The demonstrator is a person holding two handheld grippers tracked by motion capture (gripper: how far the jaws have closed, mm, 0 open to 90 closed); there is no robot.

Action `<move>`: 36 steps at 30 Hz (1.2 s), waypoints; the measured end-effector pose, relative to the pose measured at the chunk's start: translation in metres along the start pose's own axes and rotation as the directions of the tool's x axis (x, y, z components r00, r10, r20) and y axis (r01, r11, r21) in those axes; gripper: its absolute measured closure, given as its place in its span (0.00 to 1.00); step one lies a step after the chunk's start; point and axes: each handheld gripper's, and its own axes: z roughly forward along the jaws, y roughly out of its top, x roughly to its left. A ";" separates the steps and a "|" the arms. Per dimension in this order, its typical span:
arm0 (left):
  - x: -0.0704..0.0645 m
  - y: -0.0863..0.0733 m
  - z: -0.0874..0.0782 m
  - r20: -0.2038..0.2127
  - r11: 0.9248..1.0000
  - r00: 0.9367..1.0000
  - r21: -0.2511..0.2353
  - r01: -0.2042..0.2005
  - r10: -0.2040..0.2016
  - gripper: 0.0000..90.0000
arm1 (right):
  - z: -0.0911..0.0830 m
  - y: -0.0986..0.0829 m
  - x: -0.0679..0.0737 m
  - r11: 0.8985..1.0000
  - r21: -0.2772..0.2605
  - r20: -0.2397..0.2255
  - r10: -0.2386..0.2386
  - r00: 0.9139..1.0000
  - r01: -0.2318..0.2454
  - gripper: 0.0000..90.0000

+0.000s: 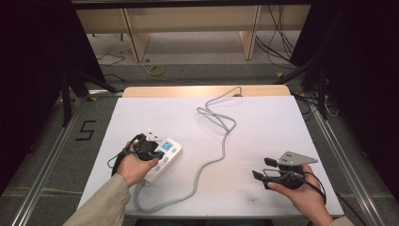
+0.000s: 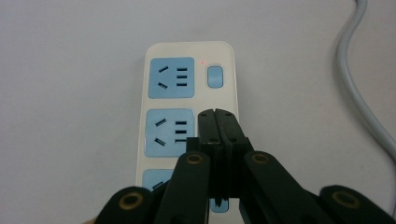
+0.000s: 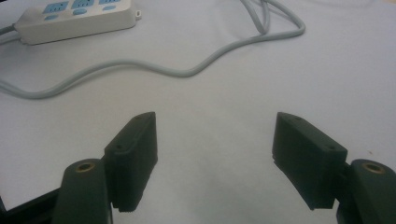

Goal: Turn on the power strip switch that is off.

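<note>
A white power strip [image 1: 165, 154] with blue sockets lies on the left part of the white table, its grey cable [image 1: 221, 146] looping toward the far edge. My left gripper [image 1: 155, 149] is shut, nothing between its jaws. In the left gripper view its tips [image 2: 216, 114] rest over the strip [image 2: 187, 51], right of the middle socket [image 2: 169, 132], where that socket's switch is hidden. A red light [image 2: 202, 61] glows beside the top switch [image 2: 215, 77]. My right gripper [image 1: 263, 168] hovers open and empty at the right front; the right gripper view shows it [image 3: 215, 126] above bare table, with the strip [image 3: 77, 21] far off.
The cable [image 3: 187, 72] curves across the table's middle between the two grippers. A wooden strip [image 1: 207, 91] borders the table's far edge. Metal rails [image 1: 47, 160] run along both sides, and loose wires [image 1: 277, 44] lie on the floor beyond.
</note>
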 end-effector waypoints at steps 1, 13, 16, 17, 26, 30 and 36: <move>0.000 0.001 0.001 0.003 1.000 1.000 -0.001 0.003 -0.003 1.00 | 0.000 0.000 0.000 1.000 0.000 0.000 0.000 1.000 0.000 0.35; -0.004 0.008 0.009 0.026 1.000 1.000 0.026 -0.008 0.008 1.00 | 0.000 0.000 0.001 1.000 0.000 -0.004 -0.003 1.000 0.003 0.35; -0.002 0.009 0.011 0.023 1.000 1.000 0.030 -0.007 0.007 1.00 | 0.000 0.000 0.001 1.000 0.004 -0.007 0.000 1.000 0.000 0.35; -0.002 0.009 0.011 0.022 0.999 1.000 0.033 -0.008 0.007 1.00 | 0.000 0.000 0.001 1.000 0.003 -0.008 0.000 1.000 0.000 0.35; -0.001 0.010 0.017 0.007 0.998 1.000 0.052 -0.019 0.019 1.00 | 0.000 0.000 0.001 1.000 0.000 -0.007 -0.001 1.000 0.001 0.35; -0.003 0.010 0.020 0.007 0.998 1.000 0.060 -0.027 0.026 1.00 | 0.000 0.000 0.001 1.000 0.003 -0.007 0.000 1.000 0.000 0.35; -0.003 0.010 0.022 0.007 0.997 0.999 0.069 -0.034 0.033 1.00 | 0.000 0.000 0.001 1.000 0.005 -0.009 -0.002 1.000 0.002 0.35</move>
